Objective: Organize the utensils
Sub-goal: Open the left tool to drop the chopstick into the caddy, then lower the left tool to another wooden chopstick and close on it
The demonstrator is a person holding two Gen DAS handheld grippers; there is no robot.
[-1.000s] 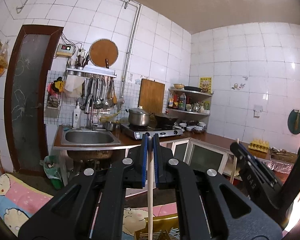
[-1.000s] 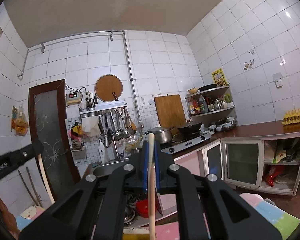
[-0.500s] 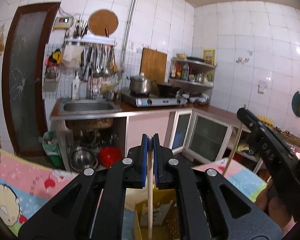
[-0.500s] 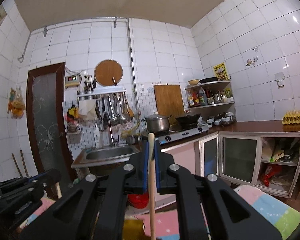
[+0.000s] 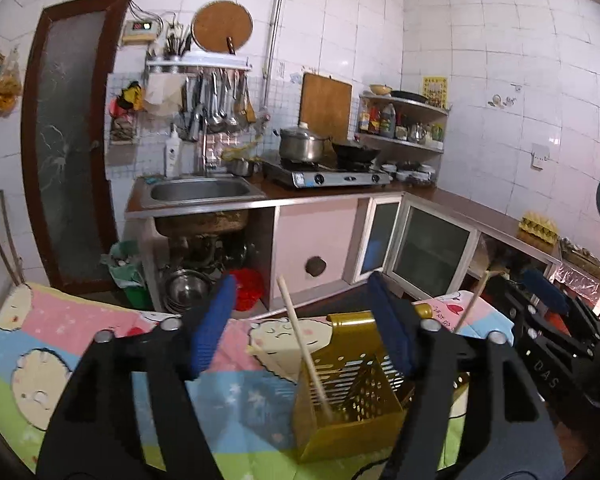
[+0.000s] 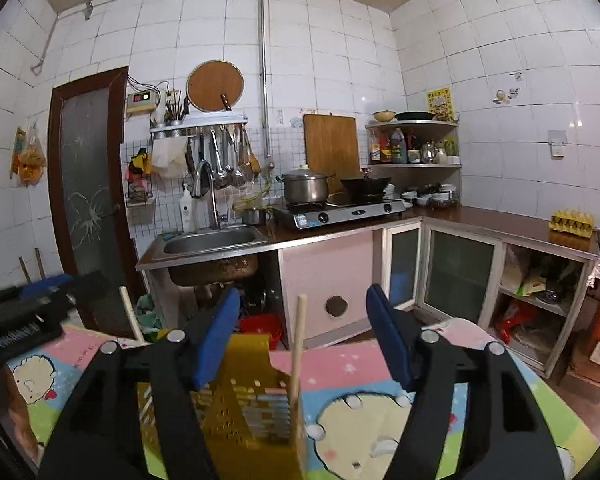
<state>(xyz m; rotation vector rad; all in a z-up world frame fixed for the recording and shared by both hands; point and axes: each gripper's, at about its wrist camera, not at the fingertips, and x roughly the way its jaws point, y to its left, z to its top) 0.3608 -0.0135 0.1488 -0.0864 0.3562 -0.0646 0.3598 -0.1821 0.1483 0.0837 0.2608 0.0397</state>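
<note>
A gold perforated utensil holder (image 5: 352, 392) stands on a cartoon-print mat (image 5: 80, 344). One wooden chopstick (image 5: 304, 348) leans in it between the fingers of my open left gripper (image 5: 300, 320). A second chopstick (image 5: 474, 300) stands at the holder's right side, beside my right gripper (image 5: 548, 320). In the right wrist view the holder (image 6: 252, 396) sits below my open right gripper (image 6: 300, 328), with a chopstick (image 6: 298, 356) upright in it and free of the pads. The other chopstick (image 6: 130, 312) shows at left by the left gripper (image 6: 24, 316).
Beyond the mat are a counter with a steel sink (image 5: 198, 192), a gas stove with a pot (image 5: 302, 146) and wok, glass-door cabinets (image 5: 432, 246), hanging utensils on a wall rack (image 5: 216, 100) and a brown door (image 5: 72, 136). Bowls and a red basin sit under the sink.
Both grippers dropped toward the holder and opened. Each chopstick that was clamped between the pads now stands loose in the holder.
</note>
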